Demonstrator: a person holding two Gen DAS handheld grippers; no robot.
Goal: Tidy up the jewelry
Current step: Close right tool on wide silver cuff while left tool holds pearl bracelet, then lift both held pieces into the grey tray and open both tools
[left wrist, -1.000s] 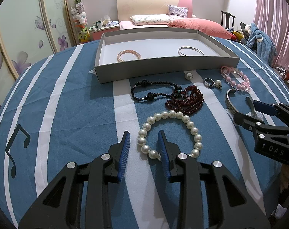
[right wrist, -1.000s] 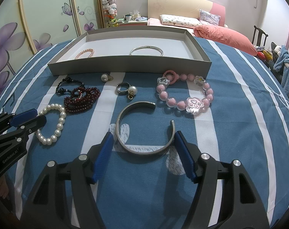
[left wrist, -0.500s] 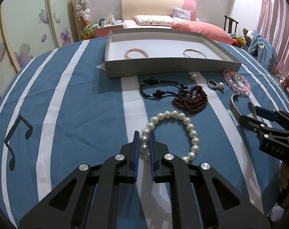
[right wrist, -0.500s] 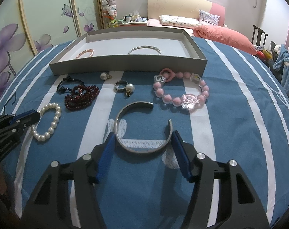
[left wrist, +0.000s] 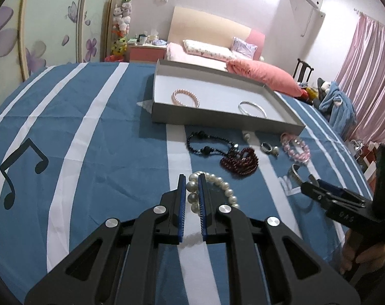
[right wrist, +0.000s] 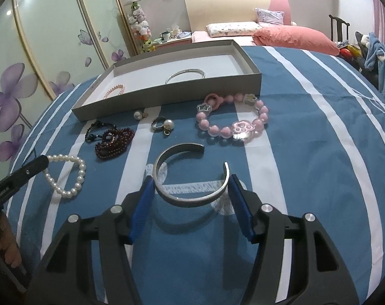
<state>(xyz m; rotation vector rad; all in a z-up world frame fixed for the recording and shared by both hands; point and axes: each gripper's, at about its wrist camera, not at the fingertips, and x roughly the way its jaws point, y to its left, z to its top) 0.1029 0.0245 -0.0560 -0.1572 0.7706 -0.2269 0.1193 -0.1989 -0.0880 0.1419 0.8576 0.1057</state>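
My left gripper point(left wrist: 192, 184) is shut on the white pearl bracelet point(left wrist: 225, 190), lifted a little off the blue striped cloth; the bracelet also shows in the right wrist view point(right wrist: 73, 175). My right gripper point(right wrist: 190, 190) is shut on the silver open cuff bangle point(right wrist: 190, 198), its blue pads touching both sides, and holds it above the cloth. The grey tray point(left wrist: 218, 120) beyond holds a small pink bead bracelet point(left wrist: 185, 97) and a thin silver bangle point(left wrist: 252, 108).
On the cloth before the tray lie a black bead necklace point(left wrist: 205, 143), a dark red bead bracelet point(left wrist: 240, 162), a ring with a pearl point(right wrist: 163, 124), a loose pearl point(right wrist: 138, 115) and a pink bead bracelet point(right wrist: 230, 124). A bed stands behind.
My left gripper closed on the pearl bracelet and lifted it. My right gripper closed onto the silver cuff and raised it off the cloth.
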